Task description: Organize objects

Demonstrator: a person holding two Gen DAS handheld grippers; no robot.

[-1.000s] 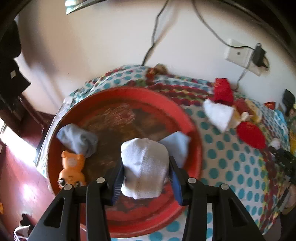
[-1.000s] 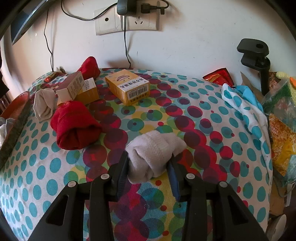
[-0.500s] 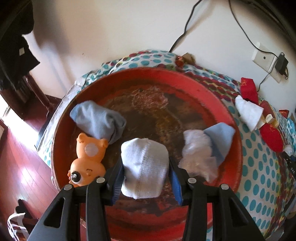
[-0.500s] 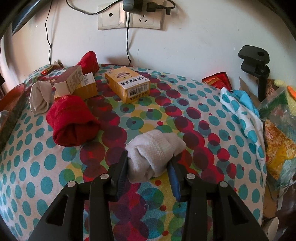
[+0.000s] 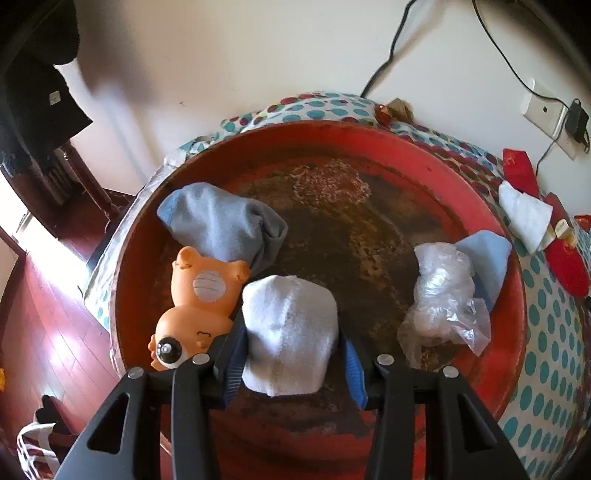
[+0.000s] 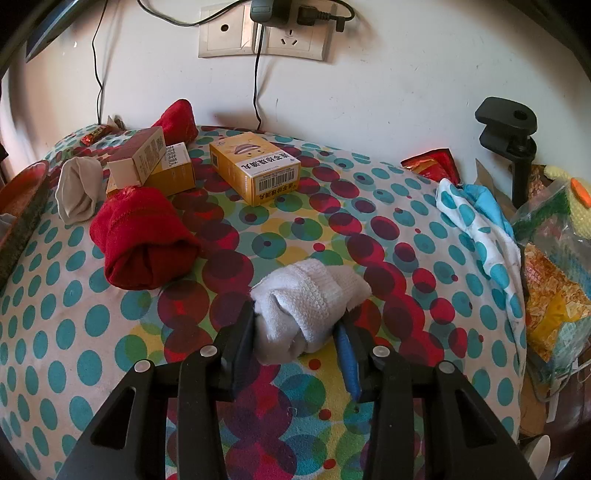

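Observation:
My left gripper point(image 5: 291, 350) is shut on a rolled white sock point(image 5: 290, 332) and holds it low over the near part of a round red tray point(image 5: 513, 332). In the tray lie a grey sock point(image 5: 221, 221), an orange toy point(image 5: 199, 306), a clear plastic bag point(image 5: 441, 306) and a light blue cloth point(image 5: 487, 254). My right gripper point(image 6: 299, 343) is shut on another rolled white sock point(image 6: 306, 299) just above the dotted tablecloth point(image 6: 74, 332). A red sock point(image 6: 140, 236), a second red sock point(image 6: 177, 120) and a beige sock point(image 6: 77, 188) lie to the left.
Three small boxes point(image 6: 255, 166) stand near the wall under the sockets point(image 6: 262, 35). The tray's edge point(image 6: 22, 206) shows at far left. A black clamp point(image 6: 509, 133), a dotted cloth point(image 6: 476, 221) and bags point(image 6: 554, 258) crowd the table's right edge. The floor point(image 5: 48, 332) lies left of the tray.
My left gripper has moved forward and down over the tray with its sock, closer to the orange toy. My right gripper has drifted slightly forward with its sock.

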